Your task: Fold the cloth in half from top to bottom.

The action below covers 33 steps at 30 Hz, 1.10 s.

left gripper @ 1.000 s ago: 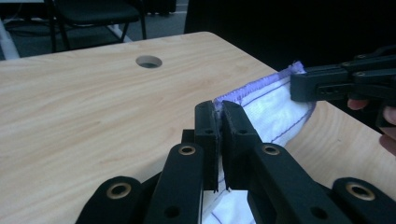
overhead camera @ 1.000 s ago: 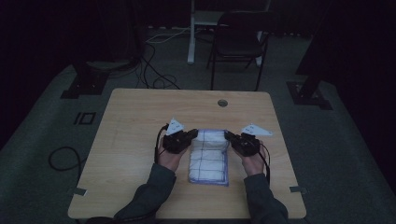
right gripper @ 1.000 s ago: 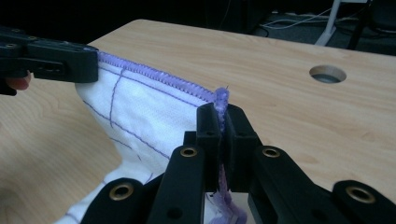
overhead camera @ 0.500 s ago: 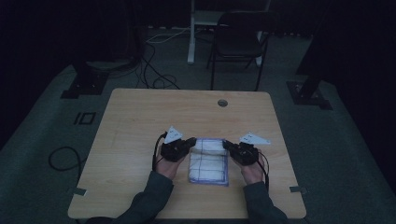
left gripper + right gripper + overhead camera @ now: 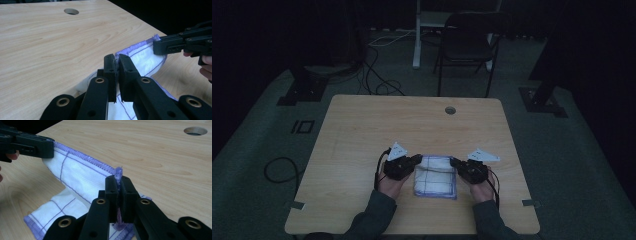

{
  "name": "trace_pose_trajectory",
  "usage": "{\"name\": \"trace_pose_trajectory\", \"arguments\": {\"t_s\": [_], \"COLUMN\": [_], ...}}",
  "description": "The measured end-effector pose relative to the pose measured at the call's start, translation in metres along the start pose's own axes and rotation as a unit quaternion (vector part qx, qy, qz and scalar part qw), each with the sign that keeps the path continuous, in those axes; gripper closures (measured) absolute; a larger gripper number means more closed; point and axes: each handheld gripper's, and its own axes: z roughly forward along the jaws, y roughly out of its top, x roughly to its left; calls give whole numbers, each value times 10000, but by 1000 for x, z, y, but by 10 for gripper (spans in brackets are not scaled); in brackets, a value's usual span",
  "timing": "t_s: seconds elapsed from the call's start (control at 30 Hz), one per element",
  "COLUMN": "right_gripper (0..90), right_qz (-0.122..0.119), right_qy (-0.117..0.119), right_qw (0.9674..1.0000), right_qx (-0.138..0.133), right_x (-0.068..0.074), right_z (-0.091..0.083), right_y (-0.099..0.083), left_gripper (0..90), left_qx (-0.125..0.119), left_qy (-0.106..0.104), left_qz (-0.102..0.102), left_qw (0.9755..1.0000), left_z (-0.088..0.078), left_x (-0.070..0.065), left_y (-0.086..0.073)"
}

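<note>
While both jaws are pinched, here is how I read it, near to far.

Left gripper point(image 5: 116, 58): pressed together on the cloth's point(image 5: 435, 176) hemmed edge, bottom centre of the left gripper view; in the high view it sits at the cloth's upper-left corner.

Right gripper point(image 5: 119, 180): clamped on a bunched purple hem at bottom centre of its view; in the high view it holds the cloth's upper-right corner.

Cloth: white with purple grid lines and stitching, low centre of the high view on the table point(image 5: 362, 130). The far edge is lifted and stretched between the two grippers; the near part lies slack on the wood.

Key relation: the held edge runs left to right across the frame, one gripper at each end, so neither is nearer. The rest of the cloth lies below that edge in the frame, towards me.

Next move, my guess: both grippers must travel together, or the edge will skew.

Farther: cable hole point(image 5: 450, 110), upper right of the tabletop, well apart from the cloth.
</note>
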Motion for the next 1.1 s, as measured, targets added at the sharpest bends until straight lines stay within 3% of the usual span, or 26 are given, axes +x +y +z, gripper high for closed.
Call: {"name": "trace_pose_trajectory", "arguments": {"t_s": [0.1, 0.63, 0.87, 1.1], "right_gripper": [870, 869, 869, 863], "right_qz": [21, 43, 33, -18], "right_qy": [21, 94, 109, 87], "right_qw": [10000, 9999, 9998, 9998], "right_qx": [12, 133, 148, 176], "right_x": [2, 10, 14, 19], "right_z": [-1, -5, -7, -10], "right_y": [-3, -17, -21, -25], "left_gripper": [856, 824, 781, 772], "left_qx": [9, 165, 50, 102], "left_qy": [-58, -167, -149, -77], "left_qz": [-96, -176, -252, -268], "left_qw": [9999, 9996, 9996, 9996], "left_z": [-2, -15, -22, -16], "left_x": [-1, -6, -2, 4], "left_y": [-3, -19, -11, -6]}}
